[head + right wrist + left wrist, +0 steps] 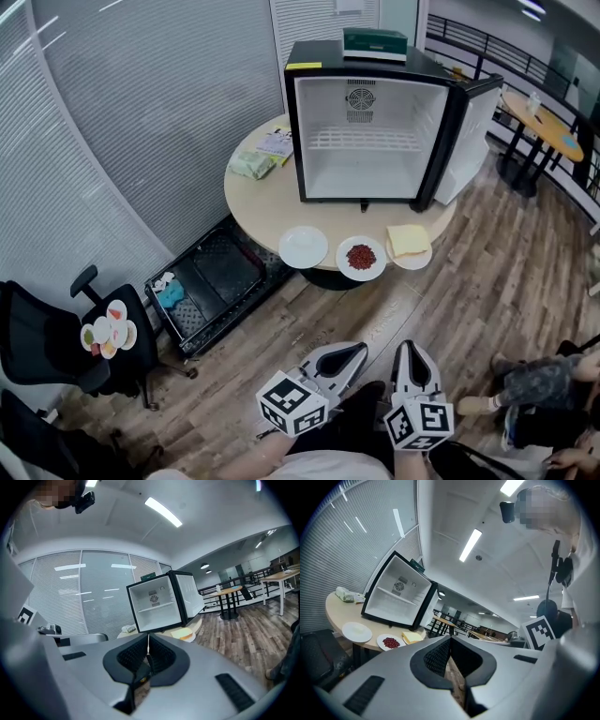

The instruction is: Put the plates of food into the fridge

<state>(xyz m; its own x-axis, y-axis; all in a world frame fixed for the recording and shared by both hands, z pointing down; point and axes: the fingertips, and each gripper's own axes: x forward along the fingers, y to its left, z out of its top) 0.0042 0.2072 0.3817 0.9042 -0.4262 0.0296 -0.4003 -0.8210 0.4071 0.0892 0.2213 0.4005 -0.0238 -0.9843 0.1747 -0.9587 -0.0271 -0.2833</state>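
You hold both grippers low over the wooden floor (pixel 487 281), side by side and apart from each other. Your left gripper (pixel 359 350) has its jaws pressed together with nothing between them. Your right gripper (pixel 413 348) is closed tight in the same way and grips nothing.

Well ahead of both sets of tips stands the round table (pixel 253 202). Three plates sit in a row along its near edge:
- The plate of red food (pixel 361 257) lies almost straight ahead of your left gripper.
- The bare white plate (pixel 304 247) is just to the left of the red one and does not touch it.
- The plate with the yellow slab (pixel 409 244) lies ahead of your right gripper, its rim meeting the red plate's.

Beyond the plates, farther from your tips, the fridge (pixel 370 131) faces you. Its door (pixel 473 127) is swung open to the right, showing a white interior and a wire shelf (pixel 364 141). A green box (pixel 375 43) rests on top of the fridge.

Left of the fridge on the table lie a green bag (pixel 251 166) and a booklet (pixel 277 142). Far off to your left gripper's left, a black crate (pixel 211 281) sits on the floor. Beyond the crate is a black chair (pixel 52 347) with small dishes (pixel 109 329) on its seat.
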